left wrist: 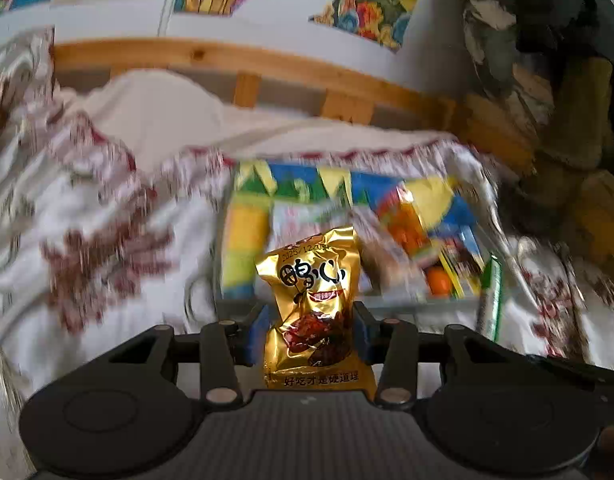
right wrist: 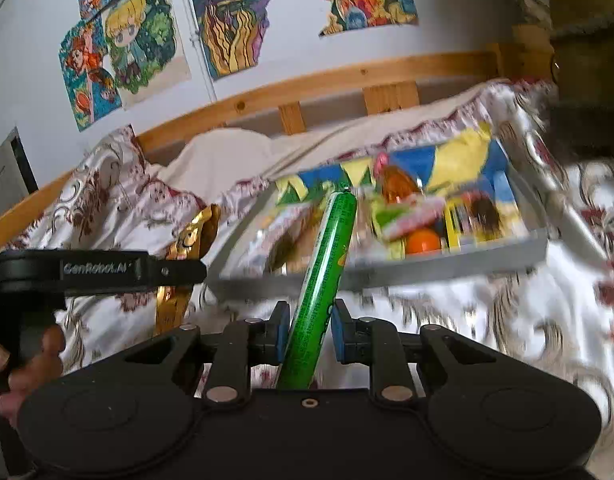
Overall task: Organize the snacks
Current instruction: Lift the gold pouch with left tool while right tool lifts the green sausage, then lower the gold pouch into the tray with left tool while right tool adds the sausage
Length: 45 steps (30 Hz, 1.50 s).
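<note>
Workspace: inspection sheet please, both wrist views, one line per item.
Surface: bed with floral cover, rumpled.
Job's things: gold snack packet and green stick snack, both held; grey tray behind them, already holding blurred snacks, an orange round one among them.
Clutter: nothing seen.
Grippers: left gripper shut on the packet; right gripper shut on the stick.
Cables: nothing seen.
Surroundings: wooden bed rail, coloured drawings on a white wall; a hand on the left gripper's handle.
</note>
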Each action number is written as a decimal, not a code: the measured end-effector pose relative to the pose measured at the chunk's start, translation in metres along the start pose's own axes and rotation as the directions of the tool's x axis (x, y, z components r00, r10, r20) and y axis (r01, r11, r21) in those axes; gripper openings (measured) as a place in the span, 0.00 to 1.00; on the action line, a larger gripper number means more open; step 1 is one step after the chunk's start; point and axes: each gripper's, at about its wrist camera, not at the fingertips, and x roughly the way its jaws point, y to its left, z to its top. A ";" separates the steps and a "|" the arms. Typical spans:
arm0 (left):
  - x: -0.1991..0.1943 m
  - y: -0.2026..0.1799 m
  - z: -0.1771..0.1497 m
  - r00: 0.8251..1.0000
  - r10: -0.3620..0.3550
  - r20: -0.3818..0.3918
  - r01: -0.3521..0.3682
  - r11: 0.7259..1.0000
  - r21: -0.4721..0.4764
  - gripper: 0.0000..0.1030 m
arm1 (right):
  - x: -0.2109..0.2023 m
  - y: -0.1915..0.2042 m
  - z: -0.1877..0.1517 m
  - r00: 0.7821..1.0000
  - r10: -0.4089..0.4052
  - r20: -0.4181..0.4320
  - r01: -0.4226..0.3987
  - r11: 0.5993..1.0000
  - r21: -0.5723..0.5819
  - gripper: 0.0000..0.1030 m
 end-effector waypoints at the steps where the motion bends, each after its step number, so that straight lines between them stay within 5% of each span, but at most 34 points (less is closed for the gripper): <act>1: 0.003 0.001 0.009 1.000 0.010 0.016 -0.010 1.000 0.005 0.46 | 0.003 0.000 0.007 1.000 0.003 0.010 -0.003 1.000 -0.010 0.23; 8: 0.027 0.006 0.058 0.993 0.054 0.101 -0.054 0.999 -0.002 0.47 | 0.027 -0.003 0.068 0.994 0.028 0.103 -0.023 0.998 -0.055 0.23; 14: 0.065 0.008 0.070 0.997 0.050 0.062 -0.051 0.999 0.006 0.47 | 0.071 -0.004 0.097 0.997 -0.001 0.071 0.007 0.996 -0.086 0.23; 26: 0.115 0.011 0.051 0.997 0.056 -0.053 -0.056 0.998 -0.001 0.47 | 0.125 -0.011 0.083 0.999 0.000 -0.054 -0.002 0.999 -0.037 0.22; 45: 0.128 0.018 0.042 0.991 0.087 -0.097 -0.088 0.996 0.003 0.57 | 0.149 -0.002 0.078 0.998 -0.007 -0.068 0.000 0.995 -0.096 0.25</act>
